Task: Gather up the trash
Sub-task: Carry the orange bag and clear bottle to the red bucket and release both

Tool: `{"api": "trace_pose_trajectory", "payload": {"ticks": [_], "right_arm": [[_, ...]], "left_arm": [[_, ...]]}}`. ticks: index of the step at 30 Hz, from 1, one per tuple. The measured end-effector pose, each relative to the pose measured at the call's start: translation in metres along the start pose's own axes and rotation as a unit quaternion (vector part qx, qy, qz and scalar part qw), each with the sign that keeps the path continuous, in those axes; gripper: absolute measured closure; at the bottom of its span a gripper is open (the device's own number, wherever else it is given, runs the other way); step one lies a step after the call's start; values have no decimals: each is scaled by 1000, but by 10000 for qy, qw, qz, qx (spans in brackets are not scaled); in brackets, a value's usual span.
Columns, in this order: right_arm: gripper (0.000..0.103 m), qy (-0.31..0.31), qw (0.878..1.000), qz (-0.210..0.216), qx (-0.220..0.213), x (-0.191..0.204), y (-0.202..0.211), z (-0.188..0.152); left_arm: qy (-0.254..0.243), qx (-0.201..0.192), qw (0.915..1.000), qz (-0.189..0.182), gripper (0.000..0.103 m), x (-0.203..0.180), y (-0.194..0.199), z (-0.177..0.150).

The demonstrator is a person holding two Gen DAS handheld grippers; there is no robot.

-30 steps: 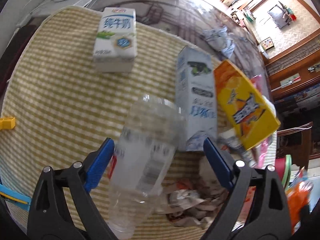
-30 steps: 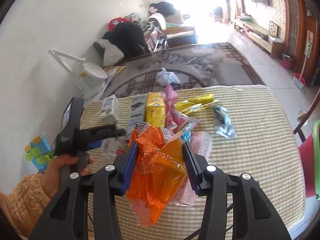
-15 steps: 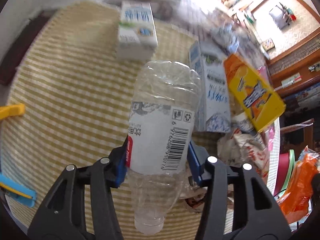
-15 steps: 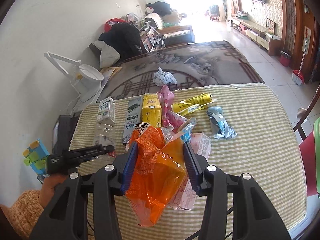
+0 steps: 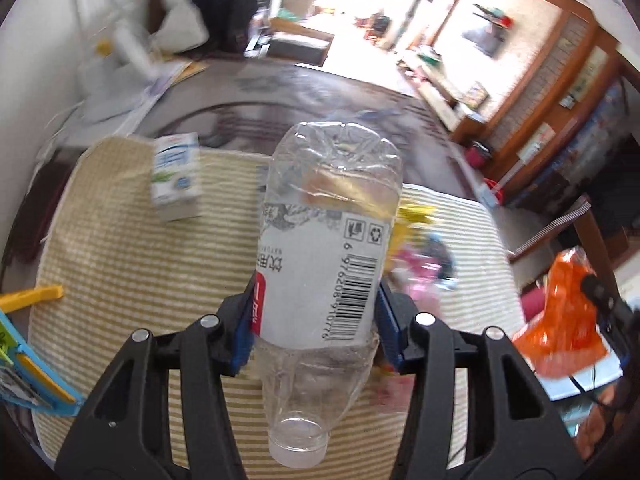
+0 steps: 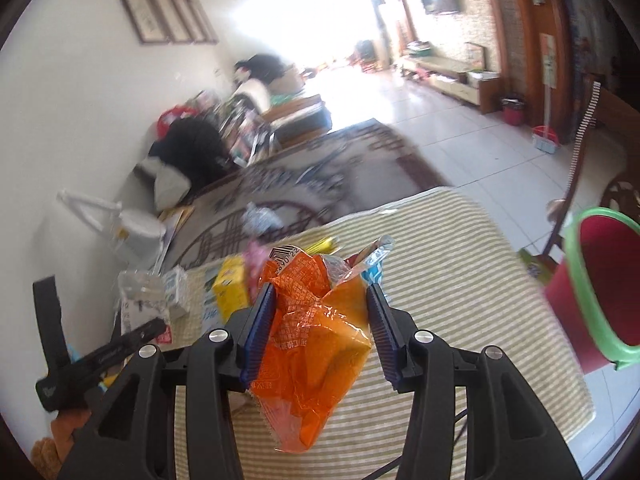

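The desk [image 6: 460, 280] wears a cloth of fine yellow-and-white checks, and the litter lies along its far left part – a small white milk carton [image 5: 176, 176], a yellow carton [image 6: 230, 288] and some pink and yellow wrappers, blurred. The left claw [image 5: 316, 312] has just closed its jaws on a clear plastic bottle [image 5: 328, 240], which it grips across the white label, neck toward the camera, base away and raised off the cloth. The right claw [image 6: 320, 320] holds a crumpled orange snack bag [image 6: 316, 344] pinched between its blue pads, above the cloth. Off the desk's right edge stands a red bin with a green rim [image 6: 592, 292]. Beyond the desk a dark patterned rug [image 6: 312, 168] covers pale floor tiles – a crumpled paper ball [image 6: 260, 218] lies on it. A white wall with framed pictures [image 6: 168, 12] runs along the left, with a white lamp [image 6: 132, 224] at its foot
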State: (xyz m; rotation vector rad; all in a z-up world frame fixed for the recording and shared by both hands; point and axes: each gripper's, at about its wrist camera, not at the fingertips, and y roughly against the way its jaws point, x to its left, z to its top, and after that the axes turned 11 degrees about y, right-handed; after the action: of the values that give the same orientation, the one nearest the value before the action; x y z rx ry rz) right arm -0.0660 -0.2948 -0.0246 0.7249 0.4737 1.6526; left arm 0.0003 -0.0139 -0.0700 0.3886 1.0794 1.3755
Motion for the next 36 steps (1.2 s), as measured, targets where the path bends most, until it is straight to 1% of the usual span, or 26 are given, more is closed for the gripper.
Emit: {"api": "trace_pose_trajectory", "payload": {"ticks": [1, 3, 5, 9, 10, 12, 13, 15, 17, 18, 19, 20, 21, 24, 28, 29, 31, 32, 34, 36], "right_arm": [[58, -126, 9998, -94, -101, -14, 9, 1], [57, -411, 9984, -269, -291, -46, 27, 3], [57, -751, 9949, -524, -428, -86, 46, 0], [57, -1120, 9843, -1301, -409, -154, 74, -13], [57, -1238, 9801, -1498, -402, -176, 82, -19], [57, -1391, 9744, -1727, -369, -208, 89, -27], [57, -1444, 9723, -1802, -365, -222, 91, -30], [56, -1508, 9678, -1994, -310, -252, 91, -35], [53, -1638, 9647, -2045, -277, -280, 90, -40], [47, -1717, 9634, -2037, -279, -290, 90, -41], [44, -1785, 9621, -2043, -273, -300, 90, -41], [38, -1845, 9603, -2074, -271, -309, 92, -43], [34, -1867, 9589, -2119, -267, -315, 94, -46], [29, -1810, 9593, -2149, -295, -327, 105, -52], [27, -1850, 9564, -2233, -357, -335, 124, -63], [26, -1879, 9556, -2243, -356, -337, 128, -66], [26, -1961, 9535, -2262, -334, -340, 137, -76], [26, -2023, 9527, -2247, -318, -342, 141, -82], [26, -2123, 9500, -2271, -297, -346, 148, -90], [26, -2220, 9468, -2310, -289, -348, 157, -99]], "left_arm": [[-79, 3, 9999, -80, 54, -8, 3, -2], [-288, 33, 9992, -261, 54, -37, 4, -6], [-478, 77, 9980, -406, 54, -63, 2, -13], [-808, 267, 9941, -677, 54, -118, -9, -33], [-877, 328, 9929, -728, 54, -131, -12, -39], [-1039, 475, 9895, -889, 54, -158, -22, -52], [-1159, 554, 9867, -993, 54, -176, -26, -60], [-1322, 678, 9823, -1141, 54, -201, -35, -70], [-1426, 804, 9777, -1315, 54, -224, -41, -81], [-1473, 854, 9755, -1390, 54, -235, -42, -88], [-1526, 906, 9732, -1462, 54, -245, -44, -94], [-1609, 971, 9699, -1547, 54, -260, -48, -101], [-1683, 1037, 9670, -1605, 54, -272, -51, -107], [-1794, 1264, 9586, -1816, 54, -304, -62, -122], [-1935, 1590, 9473, -1999, 54, -343, -84, -138], [-2028, 1742, 9411, -2071, 54, -361, -95, -146], [-2177, 1928, 9331, -2116, 54, -381, -106, -157], [-2272, 2066, 9273, -2138, 54, -397, -115, -167], [-2390, 2284, 9191, -2143, 54, -420, -132, -181], [-2461, 2432, 9141, -2113, 54, -436, -144, -191]]}}
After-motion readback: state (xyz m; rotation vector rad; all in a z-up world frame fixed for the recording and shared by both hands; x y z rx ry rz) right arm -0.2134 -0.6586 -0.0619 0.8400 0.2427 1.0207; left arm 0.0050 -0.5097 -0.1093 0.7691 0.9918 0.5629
